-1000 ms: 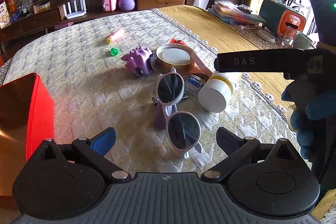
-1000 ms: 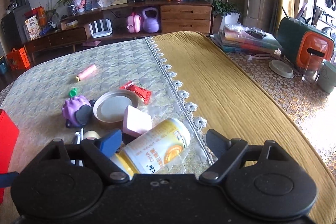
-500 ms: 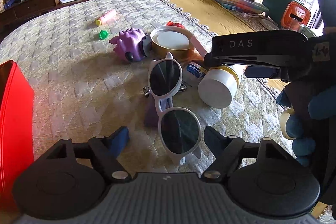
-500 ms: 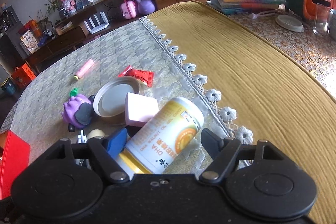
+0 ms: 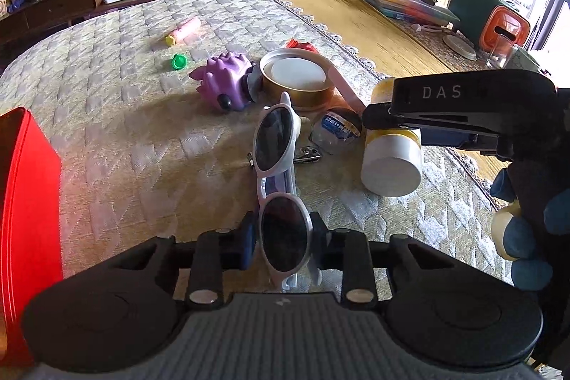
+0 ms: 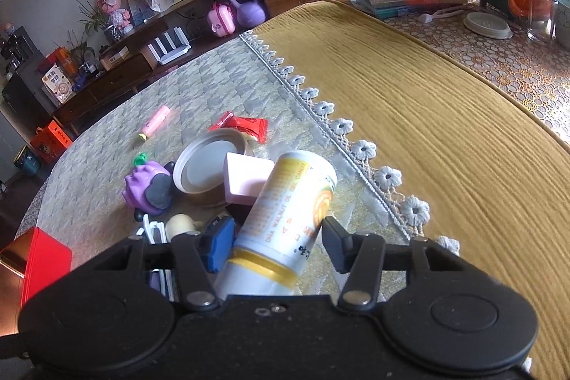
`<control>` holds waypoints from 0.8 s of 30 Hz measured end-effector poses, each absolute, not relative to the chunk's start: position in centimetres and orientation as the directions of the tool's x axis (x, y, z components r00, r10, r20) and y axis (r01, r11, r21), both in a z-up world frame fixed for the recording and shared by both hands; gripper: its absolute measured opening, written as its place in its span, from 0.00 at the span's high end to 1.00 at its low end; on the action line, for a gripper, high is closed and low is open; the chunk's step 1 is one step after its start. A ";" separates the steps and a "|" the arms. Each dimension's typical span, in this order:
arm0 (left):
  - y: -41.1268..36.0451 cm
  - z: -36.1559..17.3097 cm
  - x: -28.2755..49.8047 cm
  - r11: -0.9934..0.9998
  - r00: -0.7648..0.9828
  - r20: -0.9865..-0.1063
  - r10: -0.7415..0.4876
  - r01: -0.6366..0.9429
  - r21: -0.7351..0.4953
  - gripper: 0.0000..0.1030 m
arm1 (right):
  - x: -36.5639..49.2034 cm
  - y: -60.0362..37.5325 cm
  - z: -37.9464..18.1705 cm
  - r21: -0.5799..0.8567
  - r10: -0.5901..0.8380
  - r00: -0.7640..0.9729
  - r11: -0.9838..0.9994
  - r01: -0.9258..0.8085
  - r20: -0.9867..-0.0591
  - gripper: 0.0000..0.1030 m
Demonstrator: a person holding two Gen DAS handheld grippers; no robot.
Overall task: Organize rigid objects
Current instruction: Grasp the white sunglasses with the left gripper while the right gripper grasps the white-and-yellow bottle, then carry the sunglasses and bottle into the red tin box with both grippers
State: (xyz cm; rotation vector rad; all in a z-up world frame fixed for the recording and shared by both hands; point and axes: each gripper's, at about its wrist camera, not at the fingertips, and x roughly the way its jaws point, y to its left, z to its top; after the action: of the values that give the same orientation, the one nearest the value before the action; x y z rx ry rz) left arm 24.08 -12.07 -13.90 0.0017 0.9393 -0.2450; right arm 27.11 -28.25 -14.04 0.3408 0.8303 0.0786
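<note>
The red box [image 5: 25, 219] sits at the left edge of the left view, a likely home for the clutter. Across the middle of the table [image 5: 117, 116] the pile lies as it did a second ago: tin [image 5: 297, 84], purple toy [image 5: 226, 82], tape roll [image 5: 336, 129].

What has changed is both grips. The right gripper [image 6: 276, 241], wide a moment back, now has its jaws pressed on the bottle [image 6: 285, 212], low centre of its view. The left gripper [image 5: 283, 237] has closed in too, narrow around the near lens of the sunglasses [image 5: 276, 166] at bottom centre. Both things look caught, so lifting toward the box seems next; the sunglasses, pinched at one end, may swing.
</note>
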 end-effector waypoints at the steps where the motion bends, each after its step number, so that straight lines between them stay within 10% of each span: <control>1: -12.0 -13.9 24.0 0.973 0.565 -0.800 -0.204 0.207 -0.103 0.72 | 26.8 -28.4 -13.9 0.326 0.200 0.678 0.943 0.062 -0.708 0.52; 24: -7.6 -10.1 19.7 0.977 0.586 -0.781 -0.215 0.134 -0.168 0.76 | 18.3 -28.4 -11.9 0.362 0.261 0.686 0.932 0.004 -0.679 0.57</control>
State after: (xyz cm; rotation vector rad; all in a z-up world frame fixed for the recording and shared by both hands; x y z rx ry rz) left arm 19.68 -7.65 -10.10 -0.0943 0.9225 -0.2038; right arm 18.28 -28.39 -11.94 0.3511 0.8063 0.1472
